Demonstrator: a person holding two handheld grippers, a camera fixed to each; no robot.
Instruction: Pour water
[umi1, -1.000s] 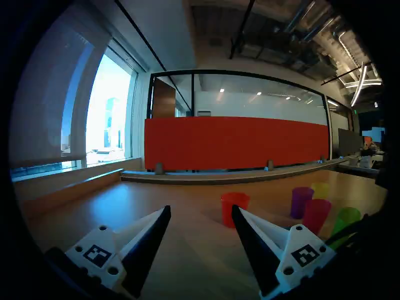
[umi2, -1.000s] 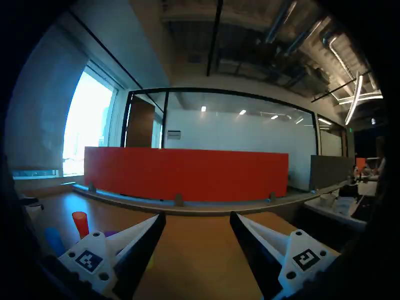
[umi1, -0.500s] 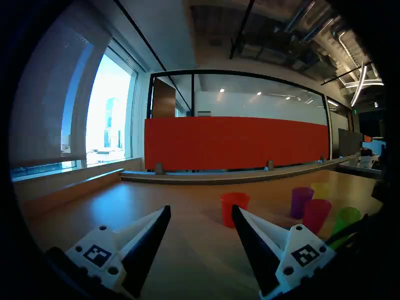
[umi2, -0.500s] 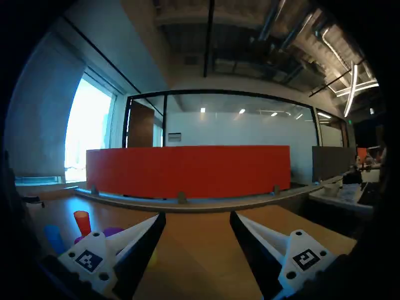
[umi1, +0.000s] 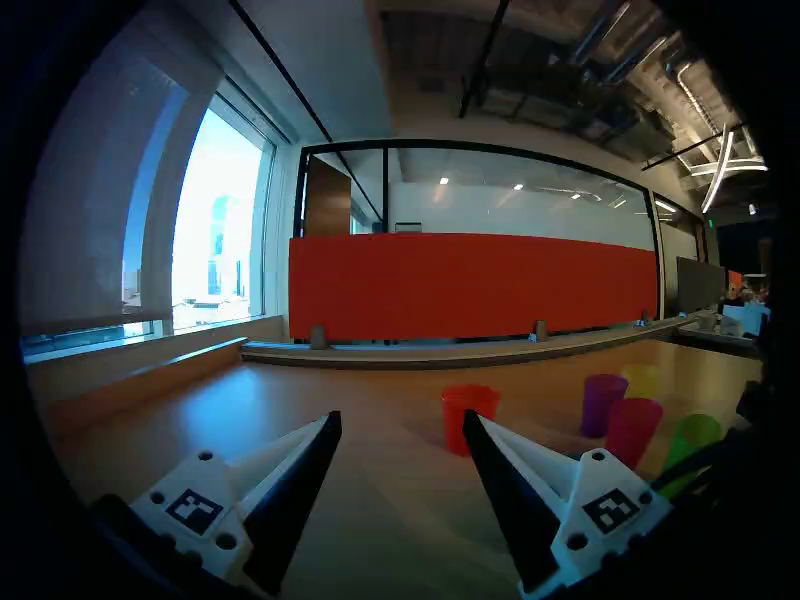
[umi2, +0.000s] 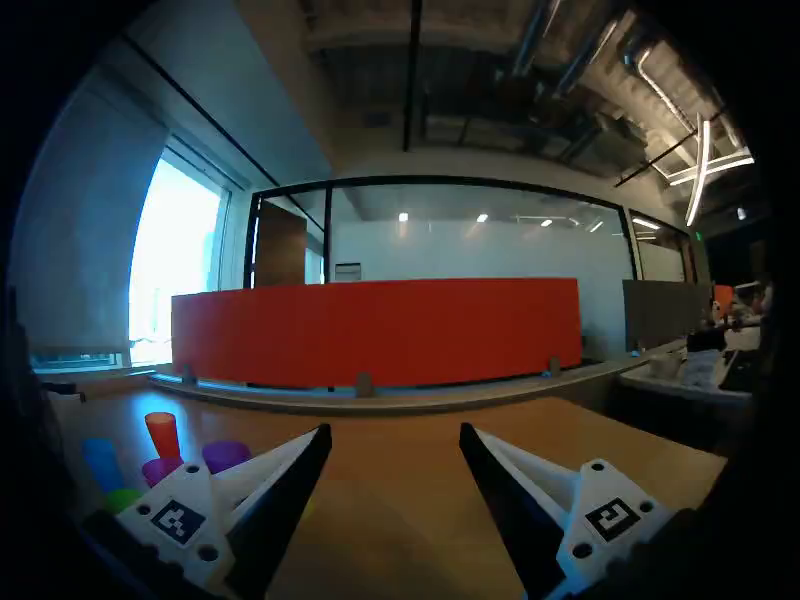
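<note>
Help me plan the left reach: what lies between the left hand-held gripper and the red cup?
In the left gripper view, bare wooden table runs from the open left hand-held gripper to the red cup; nothing stands between.

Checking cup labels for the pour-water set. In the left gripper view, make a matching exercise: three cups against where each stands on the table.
Cups:
1. red cup
2. purple cup
3. green cup

Places:
A. farthest right of the cups
B. farthest left, apart from the others
C. behind the pink cup, to its left

Pairs: 1-B; 2-C; 3-A
</note>
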